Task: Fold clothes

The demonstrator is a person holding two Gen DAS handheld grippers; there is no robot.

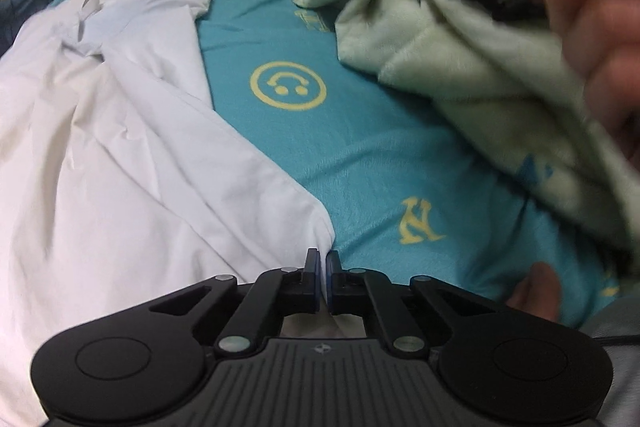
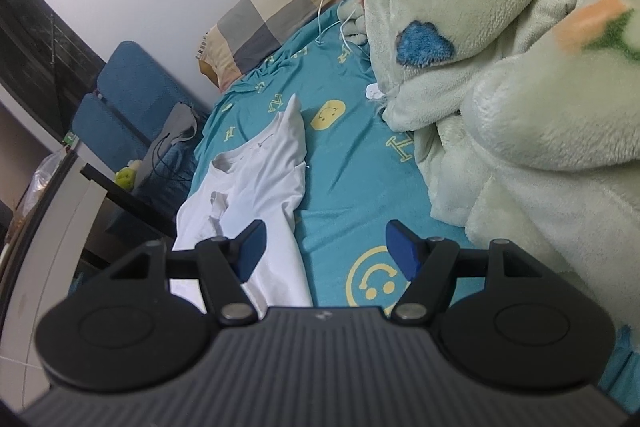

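A: How are the jaws set?

B: The left gripper (image 1: 323,259) is seen pressed together at the near corner of the white T-shirt (image 1: 132,155); a pinch of the hem seems to be caught, though the cloth between the pads cannot be made out. The right gripper (image 2: 324,247) is held wide apart over the teal bedsheet (image 2: 344,183), with nothing between its pads.

A: And the folding?

B: Little is judged done. The T-shirt is spread flat on the sheet, one sleeve turned inward, creases left. The remaining folds are still to be made. The green fleece blanket (image 2: 520,99) is heaped beside it.
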